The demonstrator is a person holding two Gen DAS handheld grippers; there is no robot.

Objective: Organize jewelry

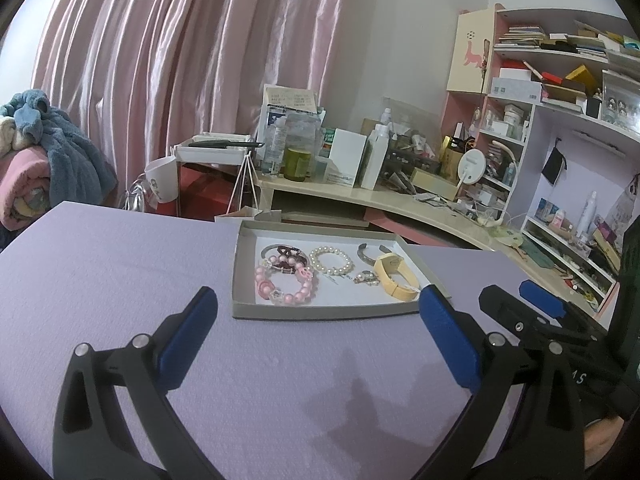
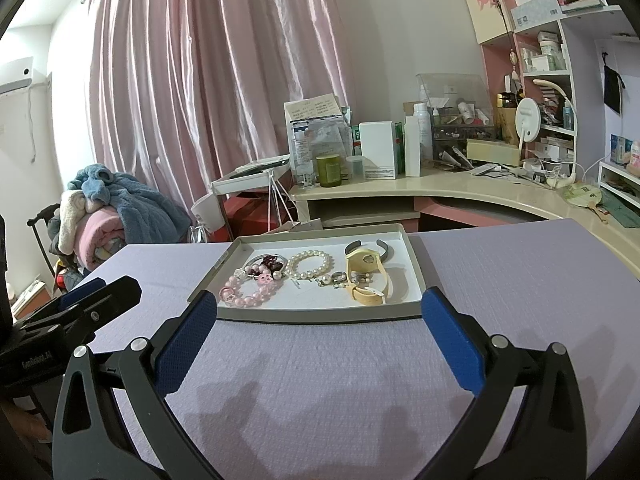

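A shallow grey tray [image 1: 320,312] [image 2: 316,314] sits on the lilac table. It holds a pink bead bracelet [image 1: 286,286] [image 2: 246,292], a dark red bracelet [image 1: 290,254] [image 2: 270,261], a white pearl bracelet [image 1: 332,260] [image 2: 310,265], a yellow bangle [image 1: 396,276] [image 2: 366,276], a grey cuff [image 1: 370,250] [image 2: 366,246] and small rings [image 1: 366,278] [image 2: 340,277]. My left gripper [image 1: 318,304] is open and empty just short of the tray's near edge. My right gripper [image 2: 320,306] is open and empty at the same edge; it also shows in the left wrist view [image 1: 516,300].
The lilac table [image 1: 120,280] [image 2: 520,280] stretches on both sides of the tray. Behind it stand a cluttered cream desk [image 2: 460,188], pink shelves [image 1: 560,120], a small white side table [image 1: 212,148] and a pile of blankets [image 2: 104,216] before pink curtains.
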